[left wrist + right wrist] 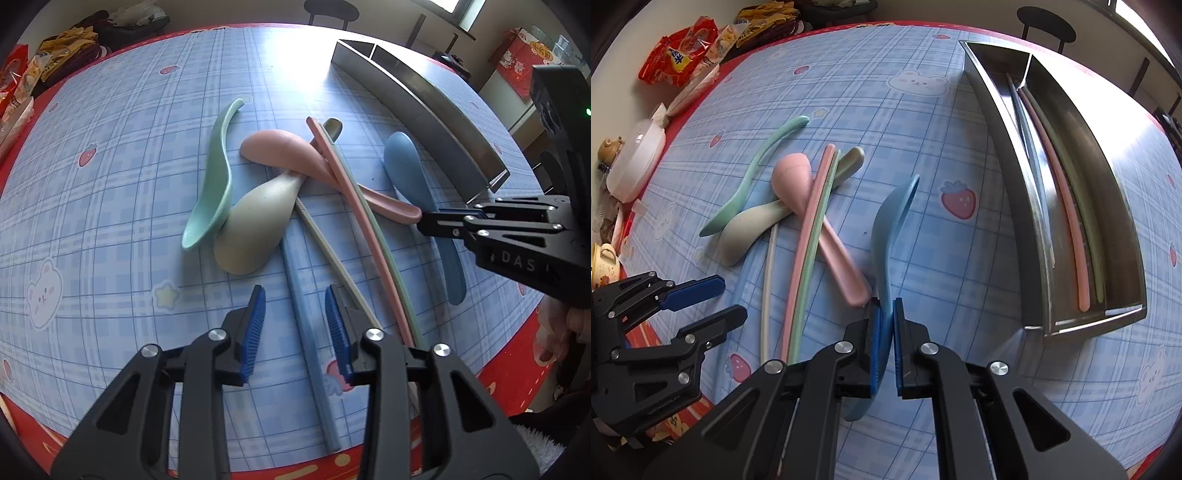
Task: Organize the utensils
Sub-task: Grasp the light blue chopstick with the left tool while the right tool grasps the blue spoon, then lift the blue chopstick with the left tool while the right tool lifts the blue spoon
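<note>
**Right gripper clamps the blue spoon; left gripper straddles a blue chopstick**

The right gripper has its 2 blue pads pressed tight on the handle of the blue spoon, which lies on the tabletop with its bowl pointing away from the camera. Just left of it lies the pink spoon, crossed by a pink chopstick and a green chopstick running side by side. Under that pile sit a beige spoon, a mint spoon and a cream chopstick.

The left gripper points steeply down, its jaws partly apart, with a blue chopstick lying on the tabletop between the pads. The pads do not touch it in the left wrist view.

To the right stands a metal organizer tray with 2 long compartments. One compartment holds a pink chopstick and a green chopstick lying lengthwise; a darker stick lies beside the divider, though I cannot tell its colour. Snack bags crowd the tabletop's far edge.
</note>
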